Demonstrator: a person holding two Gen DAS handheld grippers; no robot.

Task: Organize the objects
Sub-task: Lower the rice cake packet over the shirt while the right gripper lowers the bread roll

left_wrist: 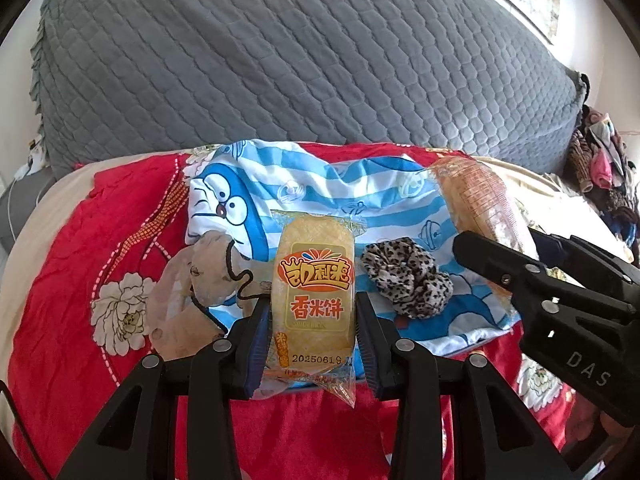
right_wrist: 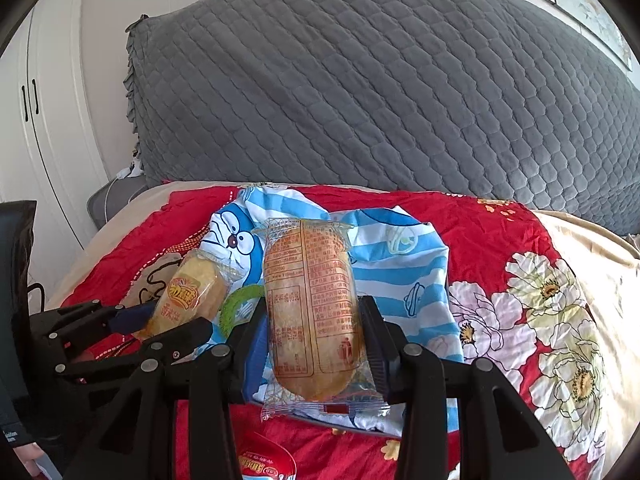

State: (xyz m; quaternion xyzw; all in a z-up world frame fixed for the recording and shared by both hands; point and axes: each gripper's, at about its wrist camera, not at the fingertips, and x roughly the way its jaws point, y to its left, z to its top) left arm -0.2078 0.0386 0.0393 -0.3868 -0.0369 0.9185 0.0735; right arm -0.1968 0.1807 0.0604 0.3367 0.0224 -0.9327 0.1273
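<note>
A grey quilted headboard [left_wrist: 280, 60] rises behind a bed spread with a red flowered sheet [left_wrist: 80, 240], and on that sheet lies a rumpled blue-and-white cartoon cloth [left_wrist: 360, 184], the soft, uneven ground on which anything set down will have to rest. On the cloth sit a leopard-print scrunchie [left_wrist: 408, 276] and, to its left, a clear pouch with a black cord [left_wrist: 200, 280]; a red-lidded tub [right_wrist: 266, 462] shows at the bottom edge of the right wrist view. The left gripper [left_wrist: 314, 332] pinches a rice cracker packet [left_wrist: 312, 292] by its long sides, label up, held above the cloth between pouch and scrunchie. The right gripper [right_wrist: 316, 344] pinches a second rice cracker packet [right_wrist: 310, 308], printed back up, above the near part of the cloth. Both grips are on slippery film around brittle contents, so the likeliest trouble is a packet sliding or twisting out if a hand tilts, or the cracker cracking if the squeeze tightens. The two grippers are close together, and a careless swing could knock one packet against the other tool. Released on a fold, a packet could slide toward the scrunchie or tip off the cloth. The pouch's loose cord could also catch a finger of the left gripper if it dips low.
</note>
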